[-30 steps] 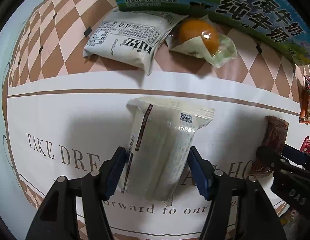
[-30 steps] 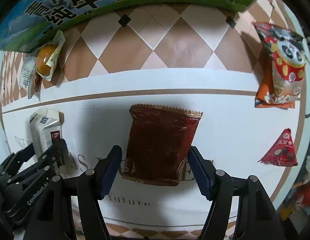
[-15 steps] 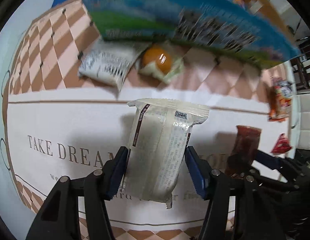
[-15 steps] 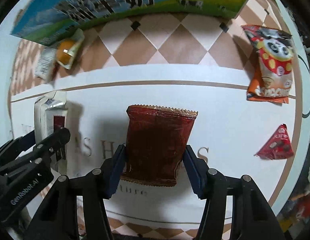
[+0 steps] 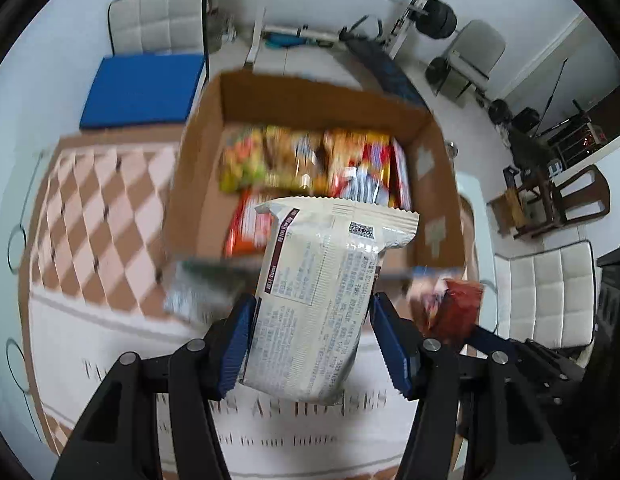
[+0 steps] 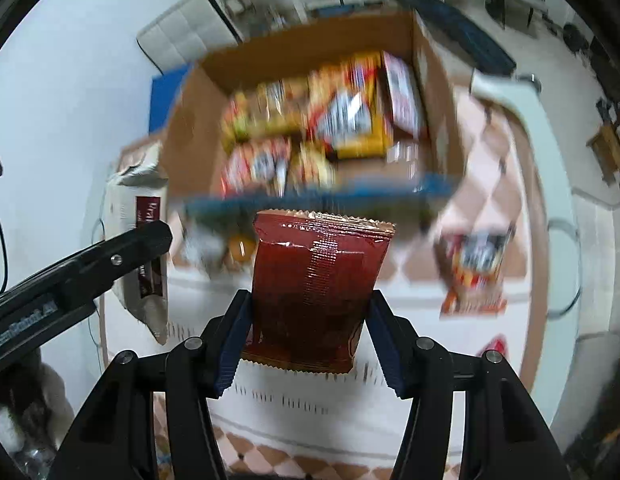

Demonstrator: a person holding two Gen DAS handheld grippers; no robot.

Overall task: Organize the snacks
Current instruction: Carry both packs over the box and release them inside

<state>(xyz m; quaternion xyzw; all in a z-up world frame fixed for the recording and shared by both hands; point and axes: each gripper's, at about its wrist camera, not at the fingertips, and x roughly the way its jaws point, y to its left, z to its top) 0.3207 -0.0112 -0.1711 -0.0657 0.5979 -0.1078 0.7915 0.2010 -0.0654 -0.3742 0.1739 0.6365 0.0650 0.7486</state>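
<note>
My left gripper [image 5: 310, 340] is shut on a cream snack packet [image 5: 322, 288] and holds it in the air in front of an open cardboard box [image 5: 197, 160]. My right gripper [image 6: 305, 336] is shut on a dark red snack packet [image 6: 314, 288], also lifted, before the same box [image 6: 189, 132]. The box holds several colourful snack packs [image 6: 334, 112]. In the right wrist view the left gripper's arm and the cream packet [image 6: 137, 248] show at the left. In the left wrist view the red packet [image 5: 458, 308] shows at the right.
An orange panda snack bag [image 6: 474, 272] and a small red triangular packet [image 6: 494, 346] lie on the tablecloth [image 6: 430, 360] to the right. A wrapped orange item [image 6: 239, 248] lies by the box front. White chairs [image 5: 546, 292] and gym equipment [image 5: 330, 8] stand beyond the table.
Both grippers have lifted their packets off the tablecloth and tilted up, so the open box top and the room now show. The view is motion blurred.
</note>
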